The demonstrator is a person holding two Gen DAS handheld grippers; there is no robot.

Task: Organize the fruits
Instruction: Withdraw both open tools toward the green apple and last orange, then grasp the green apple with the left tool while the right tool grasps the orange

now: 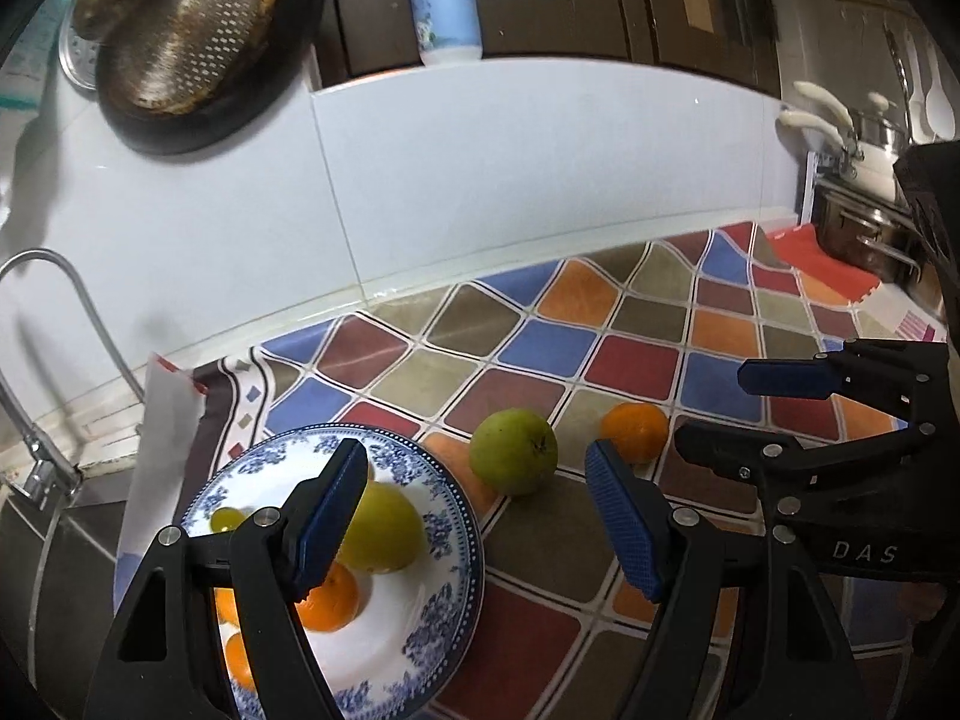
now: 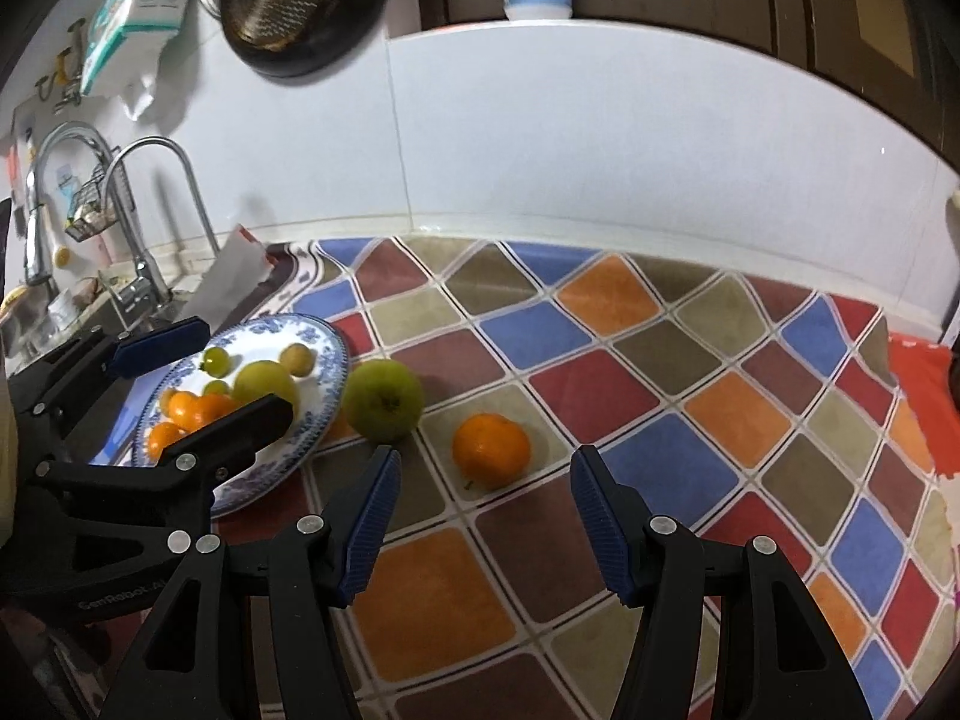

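A green round fruit [image 1: 513, 459] [image 2: 384, 399] and an orange [image 1: 636, 432] [image 2: 491, 450] lie on the checked cloth, just right of a blue-patterned plate [image 1: 444, 570] [image 2: 327, 339]. The plate holds a yellow-green fruit [image 1: 390, 528], oranges [image 1: 333, 597] and small green fruits [image 2: 216, 360]. My left gripper [image 1: 477, 462] [image 2: 246, 367] is open above the plate's right edge, with the green fruit just past its fingertips. Also open, my right gripper [image 2: 487, 459] [image 1: 711, 407] hangs with the orange just beyond its fingertips. Neither holds anything.
A tap [image 2: 150, 210] and sink sit left of the plate, with a white sheet [image 1: 165, 420] at the cloth's edge. A colander in a dark pan [image 1: 180, 30] hangs on the tiled wall, a bottle [image 1: 444, 0] stands on the ledge, and pots [image 1: 870, 228] are at the far right.
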